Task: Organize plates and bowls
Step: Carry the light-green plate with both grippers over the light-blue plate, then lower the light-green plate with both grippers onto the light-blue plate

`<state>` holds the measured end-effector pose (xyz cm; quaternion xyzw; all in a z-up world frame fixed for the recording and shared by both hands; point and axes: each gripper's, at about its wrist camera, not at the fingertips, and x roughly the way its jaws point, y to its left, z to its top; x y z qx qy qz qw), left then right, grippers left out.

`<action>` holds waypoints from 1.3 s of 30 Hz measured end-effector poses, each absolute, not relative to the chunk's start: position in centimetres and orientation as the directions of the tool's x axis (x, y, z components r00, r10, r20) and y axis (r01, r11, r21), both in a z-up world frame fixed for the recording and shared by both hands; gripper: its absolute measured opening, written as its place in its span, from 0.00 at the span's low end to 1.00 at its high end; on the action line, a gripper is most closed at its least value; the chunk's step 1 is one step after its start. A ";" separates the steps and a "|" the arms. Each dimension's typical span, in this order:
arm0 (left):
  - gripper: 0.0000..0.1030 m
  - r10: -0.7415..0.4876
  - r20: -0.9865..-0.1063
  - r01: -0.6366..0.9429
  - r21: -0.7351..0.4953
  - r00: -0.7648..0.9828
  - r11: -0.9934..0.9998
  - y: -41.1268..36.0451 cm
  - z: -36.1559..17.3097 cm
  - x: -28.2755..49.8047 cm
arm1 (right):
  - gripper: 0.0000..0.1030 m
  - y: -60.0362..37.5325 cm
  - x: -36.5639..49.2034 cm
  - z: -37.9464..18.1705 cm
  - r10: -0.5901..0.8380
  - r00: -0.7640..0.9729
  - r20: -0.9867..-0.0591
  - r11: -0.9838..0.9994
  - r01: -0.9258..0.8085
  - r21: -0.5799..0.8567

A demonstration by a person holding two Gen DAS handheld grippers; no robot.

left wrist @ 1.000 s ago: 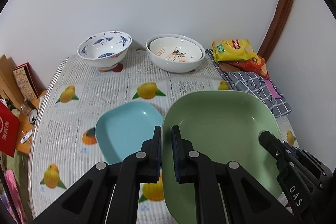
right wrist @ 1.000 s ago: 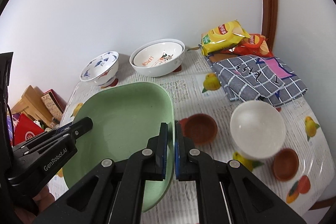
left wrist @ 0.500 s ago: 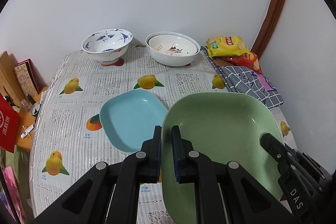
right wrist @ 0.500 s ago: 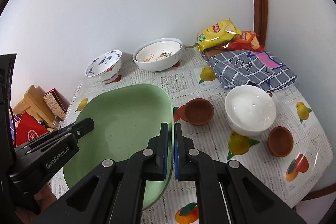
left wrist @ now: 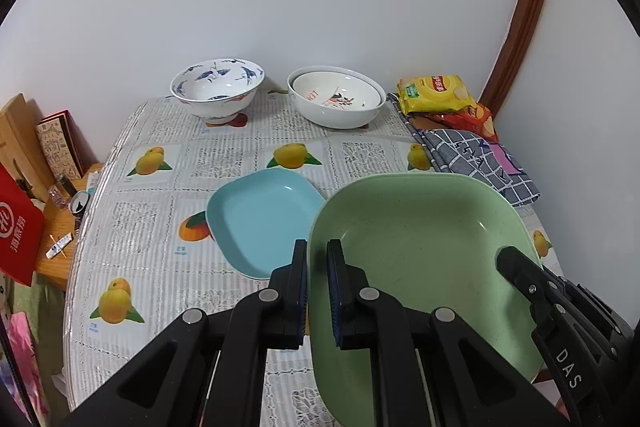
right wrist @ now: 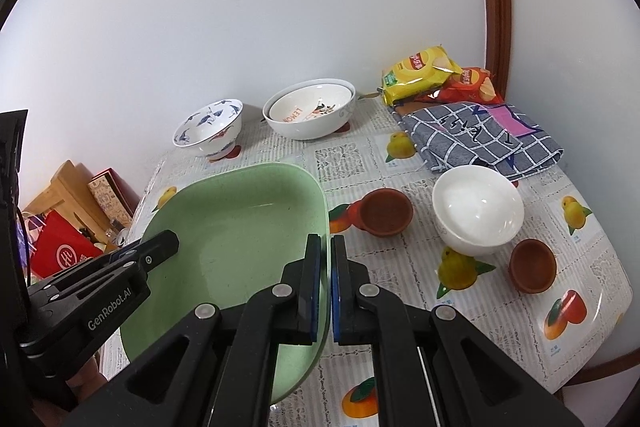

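Note:
A large green plate (left wrist: pixel 420 247) is held above the table between both grippers. My left gripper (left wrist: pixel 318 263) is shut on its left rim. My right gripper (right wrist: pixel 325 259) is shut on its right rim (right wrist: pixel 324 211). A smaller blue plate (left wrist: pixel 260 219) lies on the table just left of the green one. A blue-patterned bowl (left wrist: pixel 218 89) and two nested white bowls (left wrist: pixel 336 101) stand at the back. A white bowl (right wrist: pixel 478 209) and two brown bowls (right wrist: pixel 386 211) (right wrist: pixel 534 265) sit on the right side.
Snack bags (left wrist: pixel 434 93) and a checked cloth (right wrist: pixel 484 135) lie at the back right corner. The table (left wrist: pixel 140 227) has a fruit-print cover and stands against a white wall. Boxes and a red bag (left wrist: pixel 16 231) sit beyond the left edge.
Both grippers have lifted the green plate higher and drawn back, so more of the table shows. The blue plate and the bowls have not moved.

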<state>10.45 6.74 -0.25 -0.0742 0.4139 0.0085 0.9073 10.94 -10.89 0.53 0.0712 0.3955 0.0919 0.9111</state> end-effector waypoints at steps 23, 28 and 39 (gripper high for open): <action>0.09 -0.026 -0.751 -0.129 -0.147 0.660 0.981 8.5 0.2 12.5 | 0.04 -8.6 13.5 1.0 0.248 0.662 -0.708 0.969 -0.173 0.177; 0.09 -0.021 -0.749 -0.142 -0.153 0.663 0.978 8.7 0.4 13.2 | 0.04 -8.3 14.3 1.4 0.253 0.661 -0.706 0.967 -0.188 0.170; 0.09 -0.008 -0.761 -0.184 -0.168 0.649 0.969 9.4 -0.5 14.6 | 0.04 -7.6 16.4 0.8 0.267 0.640 -0.721 0.962 -0.222 0.159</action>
